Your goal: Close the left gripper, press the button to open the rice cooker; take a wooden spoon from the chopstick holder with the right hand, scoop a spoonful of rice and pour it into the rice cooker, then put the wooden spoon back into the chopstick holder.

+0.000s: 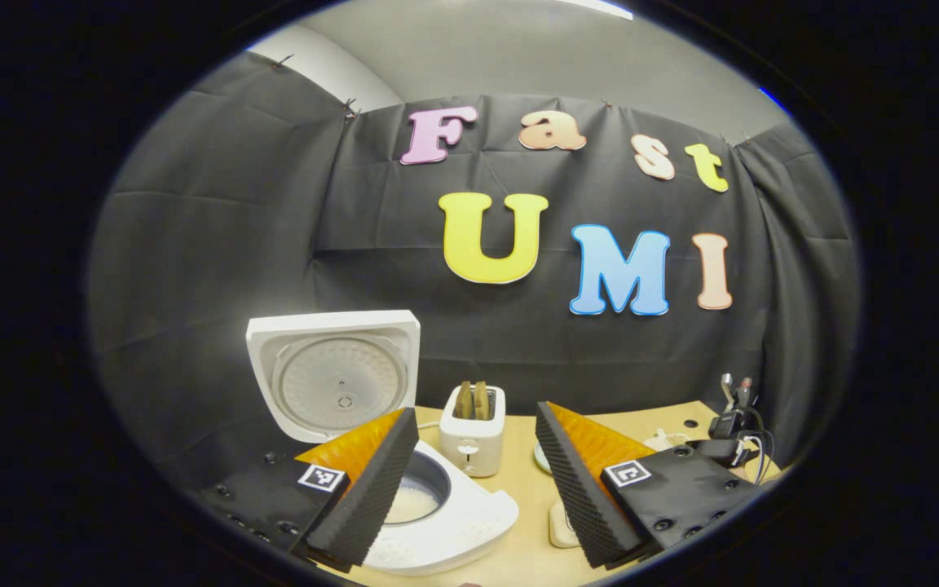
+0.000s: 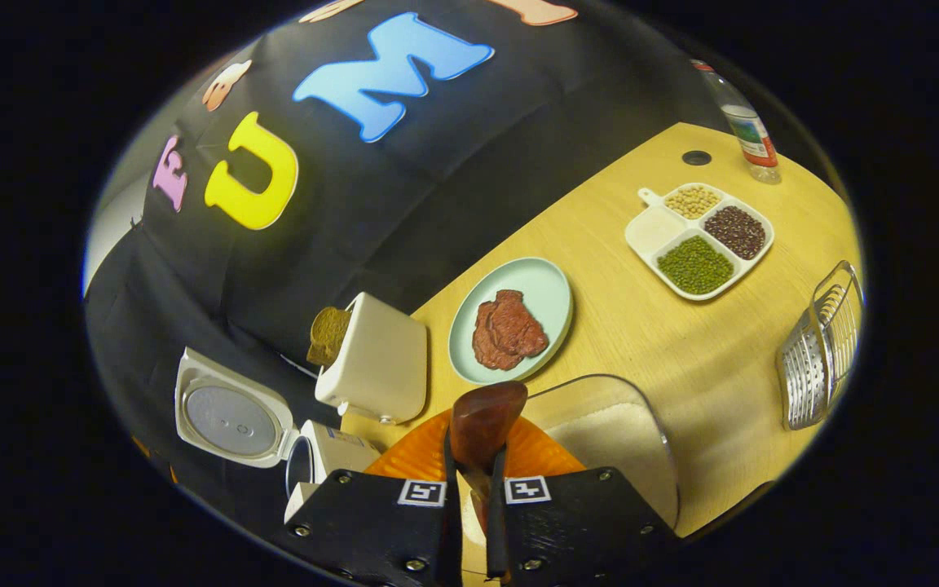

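Left gripper view: the left gripper (image 1: 478,481) is wide open above the desk (image 1: 535,538). At 7 o'clock sits the rice cooker (image 1: 437,514), its lid (image 1: 335,375) up, with white rice in the pot. Right gripper view: the right gripper (image 2: 473,489) squeezes the wooden spoon (image 2: 486,424) over a clear tub of rice (image 2: 616,440) at 6 o'clock.

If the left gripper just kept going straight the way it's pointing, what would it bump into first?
Probably the white toaster holding two brown slices: it stands between the open left gripper fingers' line, beyond the open white rice cooker. Depth is unclear.
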